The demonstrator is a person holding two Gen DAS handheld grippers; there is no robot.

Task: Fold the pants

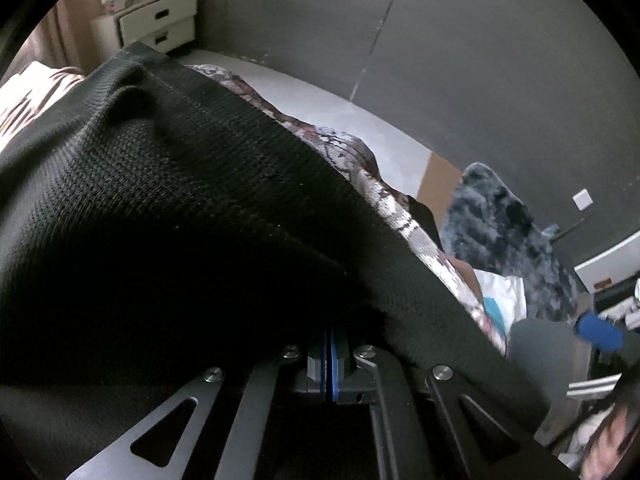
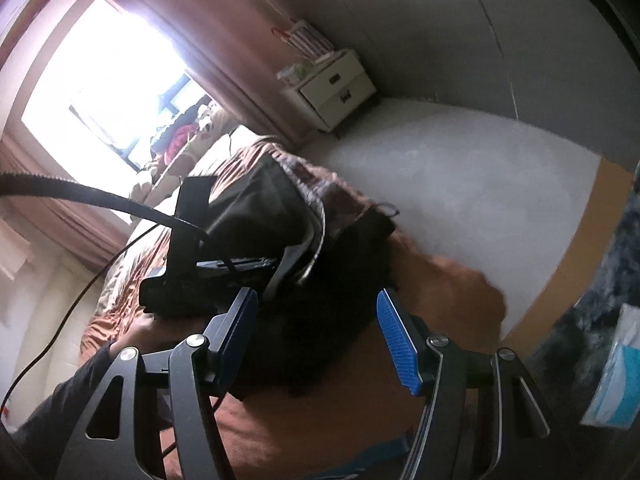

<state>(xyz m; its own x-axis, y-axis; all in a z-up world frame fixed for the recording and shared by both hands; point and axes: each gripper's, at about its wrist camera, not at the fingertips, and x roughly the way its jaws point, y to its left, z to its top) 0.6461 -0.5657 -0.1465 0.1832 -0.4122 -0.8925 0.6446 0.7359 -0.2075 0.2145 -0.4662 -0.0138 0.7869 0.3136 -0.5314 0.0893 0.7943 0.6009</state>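
Here, in the left wrist view, a white bedside cabinet stood far off at the upper left against a grey wall. Below it the dark knitted pants filled most of the frame, draped over the left gripper. That gripper's blue pads were pressed together, and the cloth's edge ran in right at their tips; whether fabric was actually pinched there could not be told, since the cloth hid the tips. To the right of the pants a patterned bedcover showed along their edge, then pale floor, then a shaggy blue-grey rug.

In the right wrist view, a bright window with pinkish curtains lay at the left. A sleeved arm came in at the lower left, bearing the left gripper's black body. The pants lay as a dark heap on the rust-coloured bedspread, in the middle of the frame. The right gripper hovered before them, its jaws standing well apart with nothing held, the heap seen through the gap. The cabinet stood behind, at the upper right.
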